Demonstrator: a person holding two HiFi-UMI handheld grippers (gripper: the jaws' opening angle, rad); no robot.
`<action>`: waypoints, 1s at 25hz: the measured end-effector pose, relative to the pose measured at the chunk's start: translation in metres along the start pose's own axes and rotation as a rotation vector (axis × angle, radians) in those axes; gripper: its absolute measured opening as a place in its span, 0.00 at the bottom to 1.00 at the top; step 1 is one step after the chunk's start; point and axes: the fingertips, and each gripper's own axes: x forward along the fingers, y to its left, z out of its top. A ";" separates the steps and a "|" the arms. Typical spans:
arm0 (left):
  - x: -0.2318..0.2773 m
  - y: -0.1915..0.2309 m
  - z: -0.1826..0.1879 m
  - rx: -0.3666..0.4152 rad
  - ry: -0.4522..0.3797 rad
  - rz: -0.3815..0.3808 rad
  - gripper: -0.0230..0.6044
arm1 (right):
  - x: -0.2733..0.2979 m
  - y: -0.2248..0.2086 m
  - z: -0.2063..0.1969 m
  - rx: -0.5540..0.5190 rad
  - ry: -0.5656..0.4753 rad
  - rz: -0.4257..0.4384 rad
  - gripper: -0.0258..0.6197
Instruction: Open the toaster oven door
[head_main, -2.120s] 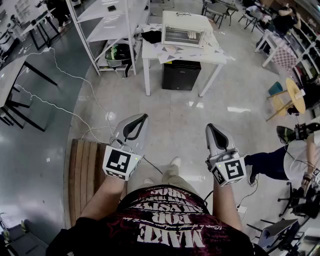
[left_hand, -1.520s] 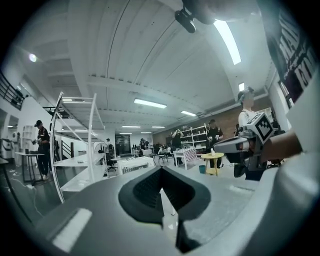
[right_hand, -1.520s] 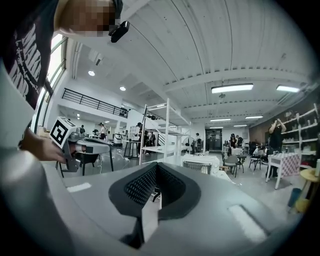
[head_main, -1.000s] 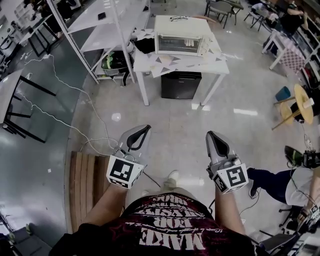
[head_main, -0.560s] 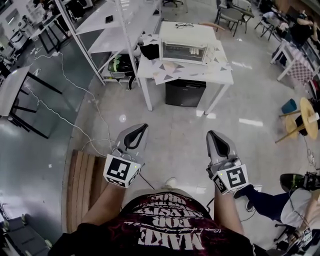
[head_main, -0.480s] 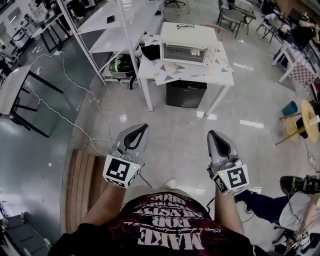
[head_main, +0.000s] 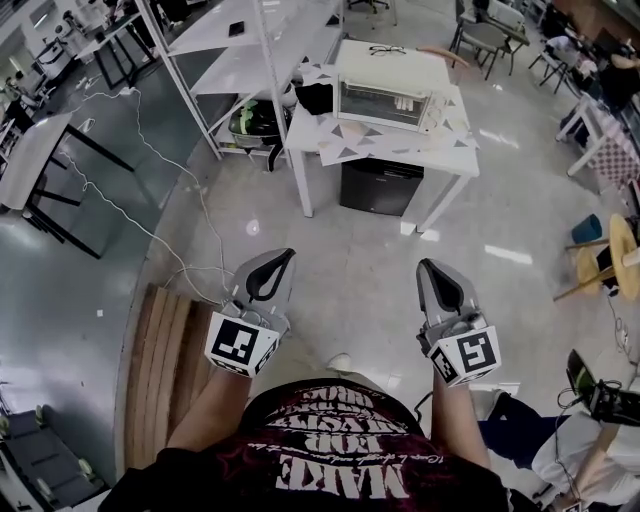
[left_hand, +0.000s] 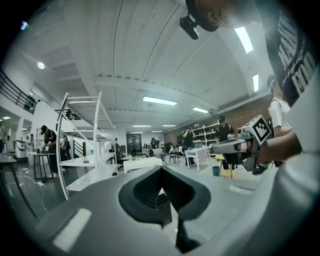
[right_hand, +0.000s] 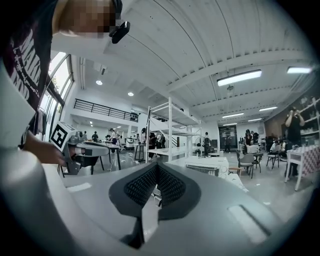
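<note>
The white toaster oven (head_main: 388, 85) stands on a white table (head_main: 400, 145) far ahead, its glass door shut and facing me. Both grippers are held low over the floor, well short of the table. My left gripper (head_main: 283, 256) is shut with nothing in it; its dark pads (left_hand: 161, 186) meet in the left gripper view. My right gripper (head_main: 428, 265) is also shut and empty, pads (right_hand: 157, 185) pressed together. The right gripper view shows the oven (right_hand: 207, 165) beyond the jaw tips, small and distant.
A black cabinet (head_main: 380, 187) sits under the table. A white shelf rack (head_main: 250, 40) stands to the table's left. Cables (head_main: 150, 195) trail over the floor, and a wooden pallet (head_main: 160, 350) lies by my left side. A round wooden table (head_main: 615, 250) is at right.
The table and oven have drawn nearer and shifted slightly right in the head view as the person walks forward. Both grippers hold the same pose, still shut.
</note>
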 end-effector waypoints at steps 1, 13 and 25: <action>-0.001 0.001 -0.001 -0.005 -0.001 -0.001 0.04 | 0.001 0.002 0.001 -0.003 0.001 0.004 0.08; 0.017 0.013 0.002 -0.001 -0.021 -0.061 0.04 | 0.012 0.006 0.001 0.006 -0.006 -0.030 0.08; 0.057 0.031 -0.002 -0.011 -0.007 -0.164 0.04 | 0.047 -0.005 0.001 0.036 0.019 -0.070 0.08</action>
